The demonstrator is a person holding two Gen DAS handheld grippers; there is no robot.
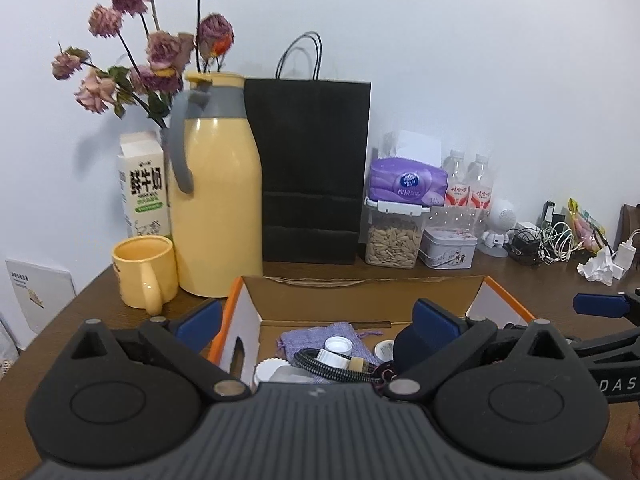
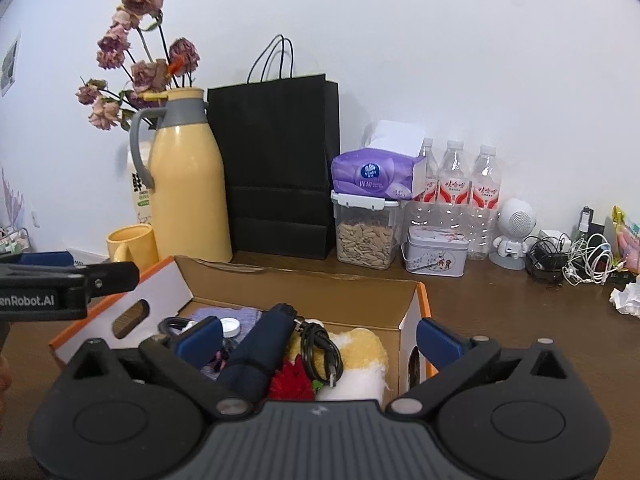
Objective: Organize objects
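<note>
An open cardboard box (image 1: 360, 302) (image 2: 304, 292) with orange edges sits on the brown table in front of both grippers. It holds a lilac cloth pouch (image 1: 320, 334), white caps (image 1: 338, 345), a braided black cable (image 1: 332, 368), a folded navy umbrella (image 2: 260, 356), a black USB cable (image 2: 320, 348), a red item (image 2: 290, 384) and a yellow-white plush (image 2: 360, 356). My left gripper (image 1: 318, 322) is open and empty over the box's left part. My right gripper (image 2: 318, 338) is open and empty over the box's right part; its left finger sits beside the umbrella.
Along the back wall stand a yellow mug (image 1: 144, 276), yellow thermos (image 1: 216, 200), milk carton (image 1: 142, 184), dried flowers (image 1: 156, 48), black paper bag (image 1: 312, 168), seed container (image 1: 394, 236) with tissue pack (image 1: 408, 182), tin (image 1: 450, 248), water bottles (image 2: 456, 192), a white robot figure (image 2: 514, 232), and cables (image 2: 576, 260).
</note>
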